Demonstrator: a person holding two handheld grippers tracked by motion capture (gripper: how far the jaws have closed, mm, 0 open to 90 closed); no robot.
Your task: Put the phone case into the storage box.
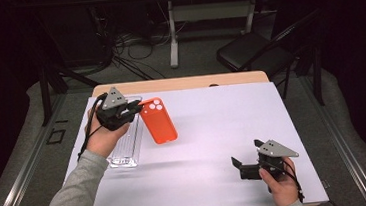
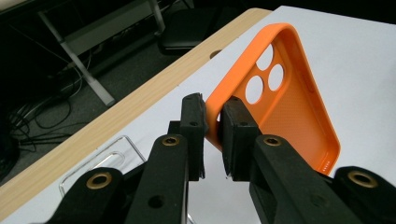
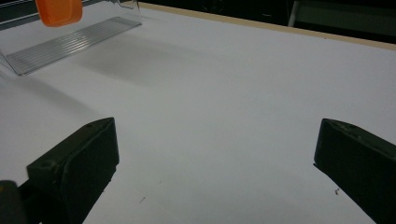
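- We saw the left gripper (image 1: 132, 109) over the far left part of the surface (image 1: 213, 130), its fingers (image 2: 194, 121) drawn narrow and clamped on the rim of an orange phone case (image 1: 158, 120).
- In the left gripper view the fingers pinched the case's (image 2: 285, 107) edge at the end with the three camera holes, one finger outside the rim and one inside it.
- The case's hollow inside faced the left gripper's camera, and in the high view its outer back faced up.
- We judged the case to be lifted off the surface, since a soft shadow lay under it in the right gripper view; its rounded end (image 3: 59, 11) showed there at the top left.
- A clear plastic tray (image 1: 127, 143) lay near the left edge of the surface, just beside the case and partly under the left hand (image 1: 104, 137).
- The right gripper (image 1: 241, 165) rested near the near right corner of the surface, well apart from the case.
- Its fingers (image 3: 77, 161) stood wide, with bare white surface between them and nothing held.
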